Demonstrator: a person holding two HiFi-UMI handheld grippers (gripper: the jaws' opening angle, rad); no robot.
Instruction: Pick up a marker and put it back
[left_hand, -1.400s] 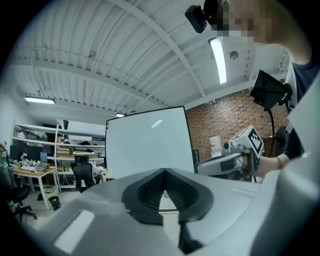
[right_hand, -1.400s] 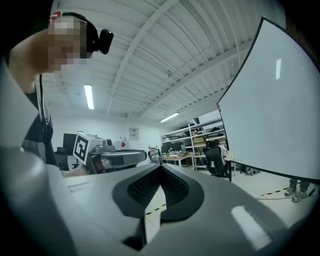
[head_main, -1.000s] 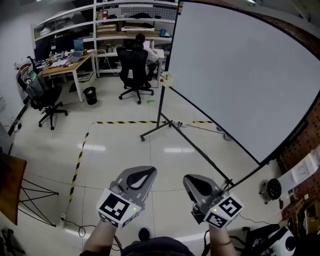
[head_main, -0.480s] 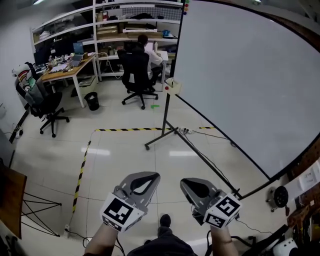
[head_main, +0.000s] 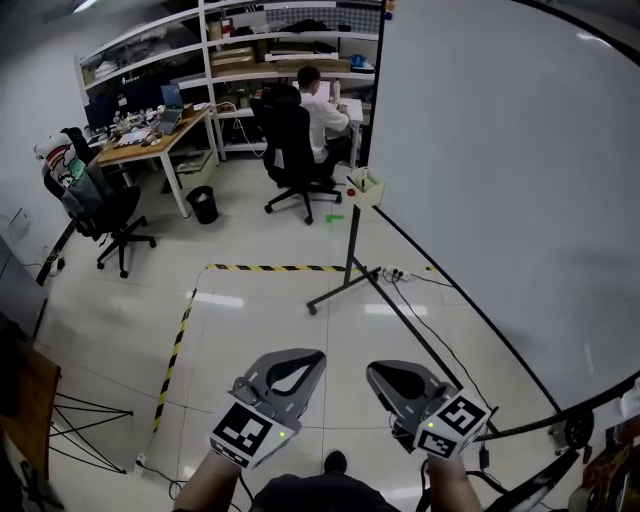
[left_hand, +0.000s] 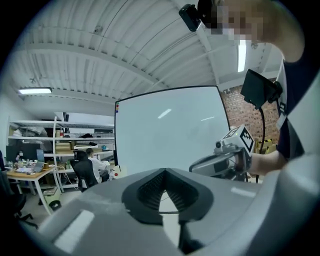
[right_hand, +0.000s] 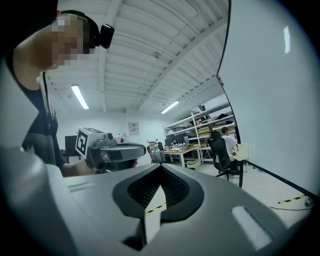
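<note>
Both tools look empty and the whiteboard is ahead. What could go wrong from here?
1. A power strip and loose cables lie on the floor by the whiteboard stand's foot, near the small tray: a trip hazard.
2. The left tool and right tool are both shut and empty; reaching in unopened could knock the tray, which juts from the board's edge.
3. Its contents are too small to make out, so a mis-grasp seems possible.
</note>
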